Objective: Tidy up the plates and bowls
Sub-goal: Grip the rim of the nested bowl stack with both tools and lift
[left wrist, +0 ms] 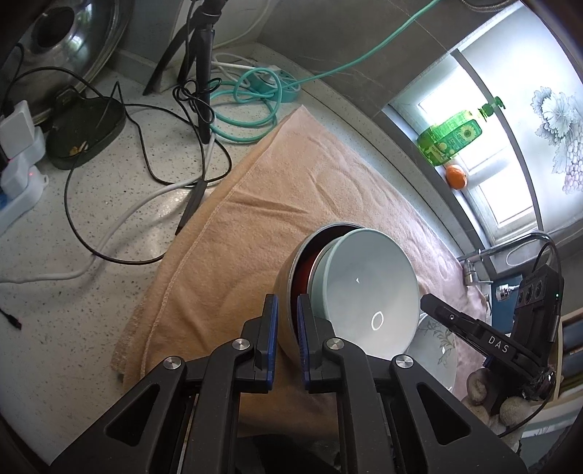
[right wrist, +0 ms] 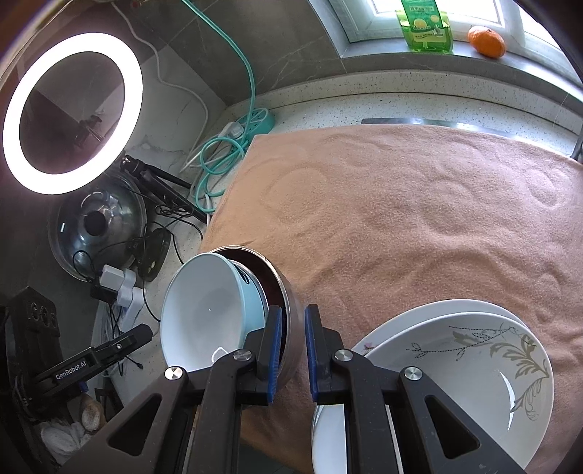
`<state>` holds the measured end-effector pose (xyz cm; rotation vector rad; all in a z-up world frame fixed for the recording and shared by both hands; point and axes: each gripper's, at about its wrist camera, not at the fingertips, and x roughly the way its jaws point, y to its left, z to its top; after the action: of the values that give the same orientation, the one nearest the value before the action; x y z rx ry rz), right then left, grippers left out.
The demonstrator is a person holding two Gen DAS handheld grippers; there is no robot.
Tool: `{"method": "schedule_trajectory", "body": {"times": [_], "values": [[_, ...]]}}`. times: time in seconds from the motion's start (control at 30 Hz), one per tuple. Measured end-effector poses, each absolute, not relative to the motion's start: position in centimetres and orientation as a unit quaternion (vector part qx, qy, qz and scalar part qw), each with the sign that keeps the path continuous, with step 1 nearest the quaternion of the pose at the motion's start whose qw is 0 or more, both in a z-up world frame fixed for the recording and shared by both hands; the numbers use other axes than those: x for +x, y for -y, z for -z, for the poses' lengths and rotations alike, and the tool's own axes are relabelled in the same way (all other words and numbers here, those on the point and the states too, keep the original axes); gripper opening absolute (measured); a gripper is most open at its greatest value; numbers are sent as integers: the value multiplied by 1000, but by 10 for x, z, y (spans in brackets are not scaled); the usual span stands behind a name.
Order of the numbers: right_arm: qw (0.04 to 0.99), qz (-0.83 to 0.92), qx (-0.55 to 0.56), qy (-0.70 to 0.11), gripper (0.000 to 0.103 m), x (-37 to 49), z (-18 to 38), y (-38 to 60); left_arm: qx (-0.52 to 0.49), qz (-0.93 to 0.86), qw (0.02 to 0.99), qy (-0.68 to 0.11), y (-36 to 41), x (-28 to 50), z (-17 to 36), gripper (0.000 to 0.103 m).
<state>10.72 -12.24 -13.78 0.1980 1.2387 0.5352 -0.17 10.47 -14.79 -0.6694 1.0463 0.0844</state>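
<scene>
A steel bowl (left wrist: 288, 277) (right wrist: 291, 291) with a dark red inside is tipped on its side above the orange towel (left wrist: 255, 204) (right wrist: 400, 204). A pale blue bowl (left wrist: 368, 288) (right wrist: 207, 313) is nested in it. My left gripper (left wrist: 286, 328) is shut on the steel bowl's rim, one pad inside and one outside. On the opposite side of that rim my right gripper (right wrist: 293, 342) is shut the same way. Each gripper shows in the other's view, the right gripper (left wrist: 430, 304) and the left gripper (right wrist: 144, 333). A floral plate (right wrist: 455, 364) (left wrist: 437, 350) lies on a white plate (right wrist: 419, 310) on the towel.
Left of the towel the speckled counter (left wrist: 91, 255) holds tangled cables, a teal power strip (left wrist: 284, 84), a tripod (left wrist: 204, 73), a pan lid (right wrist: 98, 222) and a lit ring light (right wrist: 73, 113). A green bottle (right wrist: 426, 25) and an orange (right wrist: 486, 40) sit on the windowsill. A faucet (left wrist: 473, 269) stands at right.
</scene>
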Motion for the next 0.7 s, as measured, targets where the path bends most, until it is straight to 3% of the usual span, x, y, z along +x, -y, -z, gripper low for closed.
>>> {"method": "schedule_trajectory", "body": {"times": [0.7], "values": [[771, -238, 66, -587, 12, 106, 159, 106, -284, -43, 812, -508, -96, 11, 163, 9]]}}
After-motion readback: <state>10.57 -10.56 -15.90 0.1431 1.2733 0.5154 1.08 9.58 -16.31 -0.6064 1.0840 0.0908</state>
